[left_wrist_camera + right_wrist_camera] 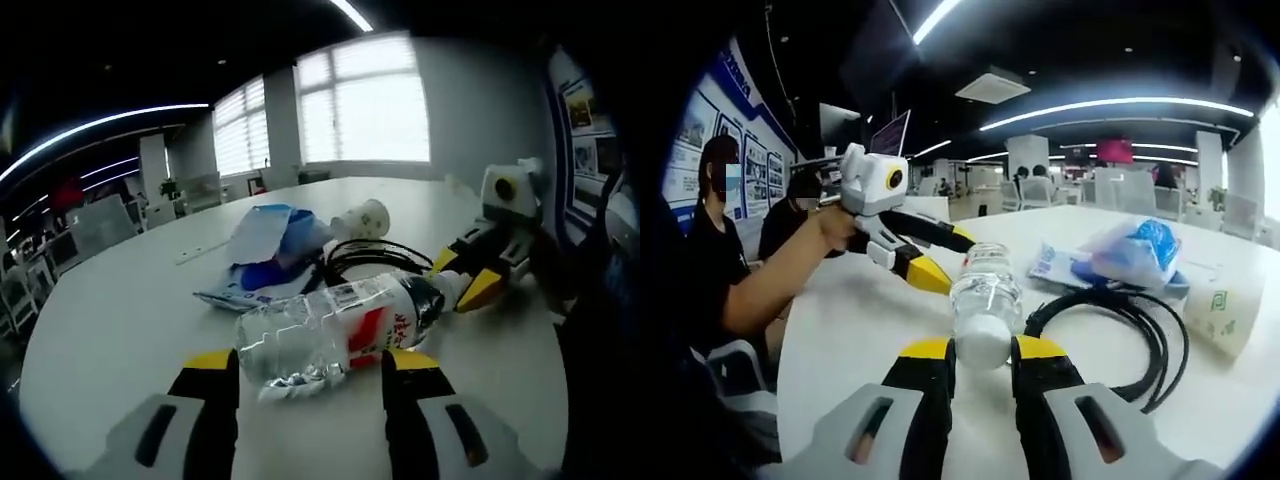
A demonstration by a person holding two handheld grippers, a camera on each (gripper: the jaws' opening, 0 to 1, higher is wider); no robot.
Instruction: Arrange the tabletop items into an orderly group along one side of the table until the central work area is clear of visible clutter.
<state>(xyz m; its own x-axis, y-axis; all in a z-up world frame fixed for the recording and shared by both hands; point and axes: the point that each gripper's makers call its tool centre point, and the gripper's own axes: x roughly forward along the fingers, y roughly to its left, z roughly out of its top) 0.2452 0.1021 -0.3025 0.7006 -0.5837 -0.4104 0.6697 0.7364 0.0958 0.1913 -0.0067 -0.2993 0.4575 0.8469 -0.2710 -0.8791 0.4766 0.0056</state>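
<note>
a clear plastic water bottle [335,332] with a red-and-white label lies on its side on the white table [120,300], near. just beyond it a black cable [365,255] lies coiled. farther left sits a blue-and-white plastic bag [265,245], and a white paper cup [362,218] lies tipped over, far.

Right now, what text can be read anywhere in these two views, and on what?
None is legible.
Clear plastic water bottle: red and white label, print too blurred.
White paper cup: green mark, unreadable.
Blue wall posters: too small.
Blue and white packet: print blurred.
</note>
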